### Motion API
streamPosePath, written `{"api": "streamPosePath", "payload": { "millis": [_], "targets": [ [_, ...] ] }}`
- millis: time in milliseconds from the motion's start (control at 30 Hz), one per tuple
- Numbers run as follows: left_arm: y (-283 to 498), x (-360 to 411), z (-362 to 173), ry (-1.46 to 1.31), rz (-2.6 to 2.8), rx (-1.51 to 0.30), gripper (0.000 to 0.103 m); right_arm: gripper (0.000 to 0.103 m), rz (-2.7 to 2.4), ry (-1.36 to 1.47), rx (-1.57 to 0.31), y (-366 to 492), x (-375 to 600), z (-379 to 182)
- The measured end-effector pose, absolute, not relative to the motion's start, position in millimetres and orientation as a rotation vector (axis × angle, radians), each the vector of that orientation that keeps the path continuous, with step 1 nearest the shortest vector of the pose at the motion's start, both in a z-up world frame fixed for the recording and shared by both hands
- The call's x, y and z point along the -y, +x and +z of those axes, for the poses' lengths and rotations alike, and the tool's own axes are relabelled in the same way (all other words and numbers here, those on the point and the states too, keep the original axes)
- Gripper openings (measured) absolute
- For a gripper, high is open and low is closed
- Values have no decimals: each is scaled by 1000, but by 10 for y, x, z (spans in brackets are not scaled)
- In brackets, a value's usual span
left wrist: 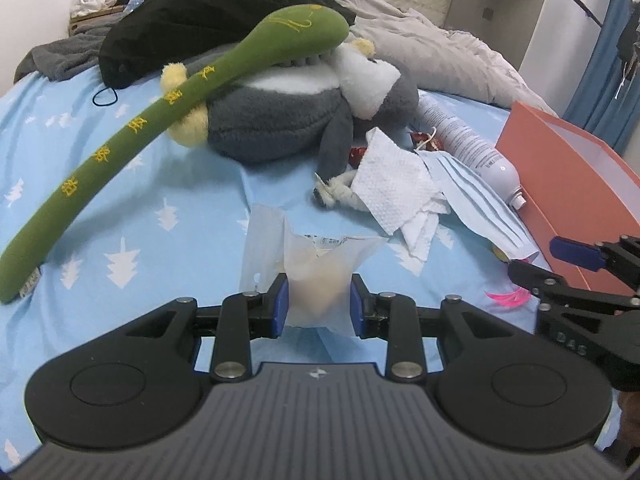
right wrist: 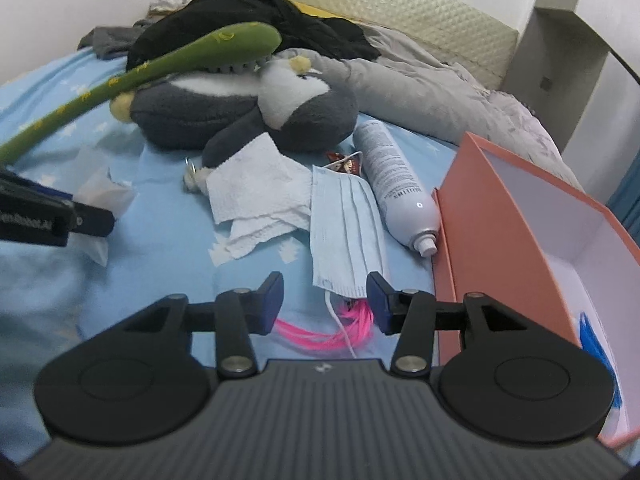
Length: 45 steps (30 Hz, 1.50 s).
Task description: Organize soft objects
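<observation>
My left gripper (left wrist: 319,304) is shut on a translucent plastic bag (left wrist: 316,264) just above the blue bed sheet (left wrist: 168,184); the bag also shows in the right wrist view (right wrist: 100,196). My right gripper (right wrist: 325,300) is open and empty above a pink tassel (right wrist: 320,330) and the lower end of a blue face mask (right wrist: 346,232). A grey penguin plush (left wrist: 280,120) lies behind, with a long green plush stick (left wrist: 132,128) leaning across it. White tissues (left wrist: 396,188) lie beside the mask.
An open orange box (right wrist: 500,220) stands at the right, with something blue inside (right wrist: 596,340). A white spray bottle (right wrist: 396,184) lies beside it. A black garment (left wrist: 192,20) and a grey blanket (left wrist: 440,52) are piled at the back near the headboard.
</observation>
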<state>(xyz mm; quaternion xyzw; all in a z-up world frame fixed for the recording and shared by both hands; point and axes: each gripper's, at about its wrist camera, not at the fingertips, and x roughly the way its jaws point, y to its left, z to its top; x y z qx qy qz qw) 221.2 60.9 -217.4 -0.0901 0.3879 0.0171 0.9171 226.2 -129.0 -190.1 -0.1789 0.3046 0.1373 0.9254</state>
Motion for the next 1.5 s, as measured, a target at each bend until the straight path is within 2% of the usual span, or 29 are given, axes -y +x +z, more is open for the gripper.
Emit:
{"api": "streamPosePath", "payload": {
  "millis": [100, 200, 267, 333, 433, 1067, 1500],
  "targets": [
    [2255, -591, -2230, -184, 33, -807, 36, 47, 287, -417, -629, 2347, 1229, -2021],
    [2303, -578, -2279, -179, 36, -818, 36, 43, 272, -487, -638, 2414, 1167, -2165],
    [2323, -574, -2295, -177, 37, -818, 36, 22, 255, -519, -652, 2467, 1154, -2258],
    [2334, -573, -2299, -177, 40, -816, 36, 10, 254, -519, -644, 2488, 1165, -2265],
    [2335, -577, -2297, -180, 43, -814, 36, 5, 251, -506, -617, 2473, 1196, -2204],
    [1939, -437, -1927, -201, 11, -793, 36, 4, 291, -480, -557, 1772, 1254, -1513],
    [1282, -256, -2031, -197, 7, -872, 36, 4, 455, -388, -735, 1061, 1229, -1607]
  ]
}}
